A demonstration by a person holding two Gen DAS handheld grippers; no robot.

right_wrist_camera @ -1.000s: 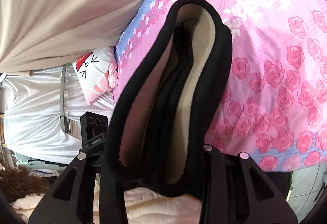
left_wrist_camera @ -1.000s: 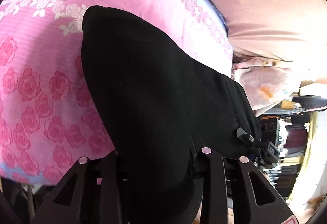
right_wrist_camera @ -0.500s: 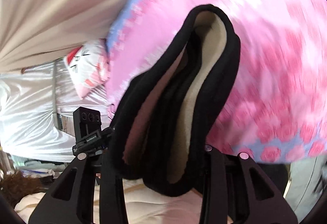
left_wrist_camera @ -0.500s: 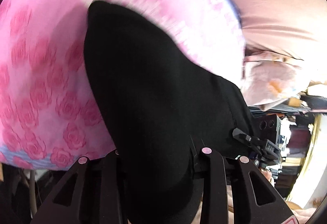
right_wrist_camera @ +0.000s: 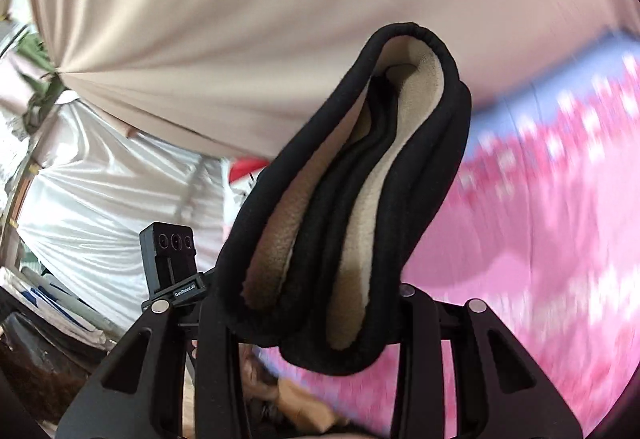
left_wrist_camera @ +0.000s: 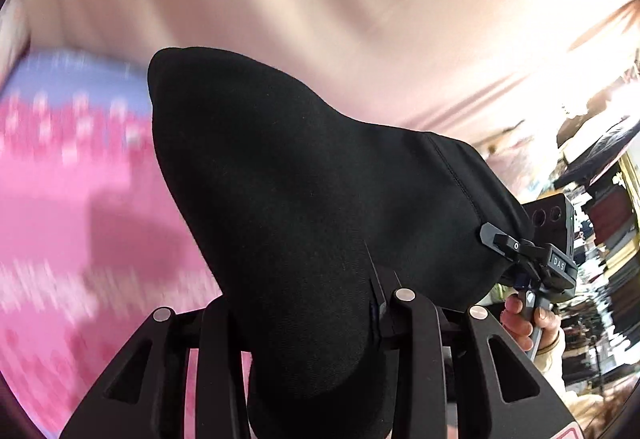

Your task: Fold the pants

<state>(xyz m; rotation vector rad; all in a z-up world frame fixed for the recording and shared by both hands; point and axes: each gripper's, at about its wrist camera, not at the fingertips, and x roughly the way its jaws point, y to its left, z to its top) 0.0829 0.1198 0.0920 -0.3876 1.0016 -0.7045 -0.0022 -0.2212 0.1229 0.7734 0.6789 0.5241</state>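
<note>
You hold the pants (left_wrist_camera: pixel 304 223) bunched and clear of the bed (left_wrist_camera: pixel 60 231), left tongs (left_wrist_camera: pixel 304 323) and right tongs (right_wrist_camera: pixel 316 319) each clamped on thick black layers, so partly folded, with laying down and squaring left.

Curtain (right_wrist_camera: pixel 280 19) walls off the bed's (left_wrist_camera: pixel 60 231) far edge; pants (left_wrist_camera: pixel 300 219) bundle fills the span between both claws.
</note>
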